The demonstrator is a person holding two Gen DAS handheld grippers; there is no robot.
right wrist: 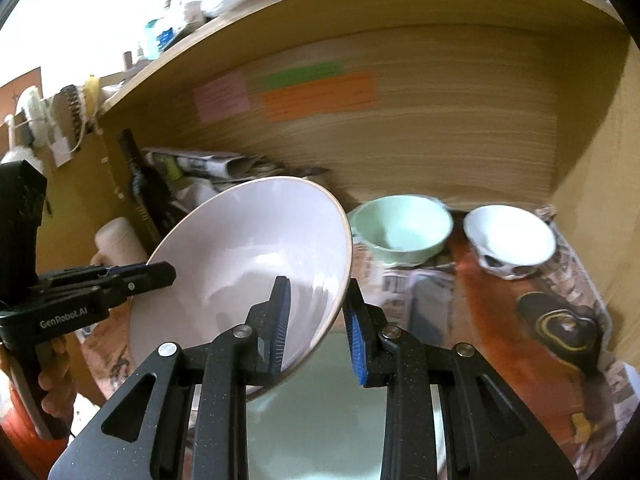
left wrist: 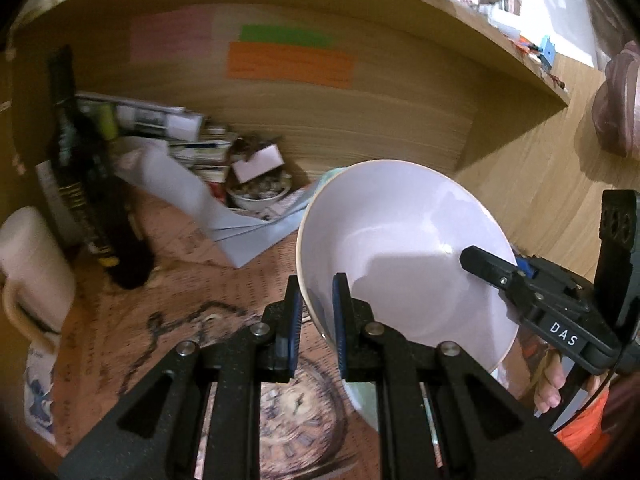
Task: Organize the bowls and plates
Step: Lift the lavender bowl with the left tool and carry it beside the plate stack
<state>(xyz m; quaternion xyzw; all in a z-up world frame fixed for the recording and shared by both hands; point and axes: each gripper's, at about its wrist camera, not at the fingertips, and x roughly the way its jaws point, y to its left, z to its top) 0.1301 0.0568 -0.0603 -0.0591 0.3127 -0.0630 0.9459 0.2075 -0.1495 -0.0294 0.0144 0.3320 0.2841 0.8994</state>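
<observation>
A pale pink bowl (left wrist: 404,256) is held tilted in the air inside a wooden shelf bay. My left gripper (left wrist: 318,320) is shut on its left rim. My right gripper (right wrist: 318,320) straddles the opposite rim with its pads a little apart from the wall; in the left wrist view it (left wrist: 486,266) reaches over the bowl's right edge. The bowl also fills the left middle of the right wrist view (right wrist: 248,264), with the left gripper (right wrist: 160,274) on its far rim. A green bowl (right wrist: 400,228) and a white patterned bowl (right wrist: 510,240) stand at the back right.
A dark bottle (left wrist: 86,176), a white mug (left wrist: 34,264), stacked papers (left wrist: 188,140) and a small bowl of bits (left wrist: 260,192) crowd the back left. A pale green plate (right wrist: 320,412) lies under the right gripper. The shelf floor is lined with printed paper (left wrist: 192,256). The bay's side wall (right wrist: 600,200) is on the right.
</observation>
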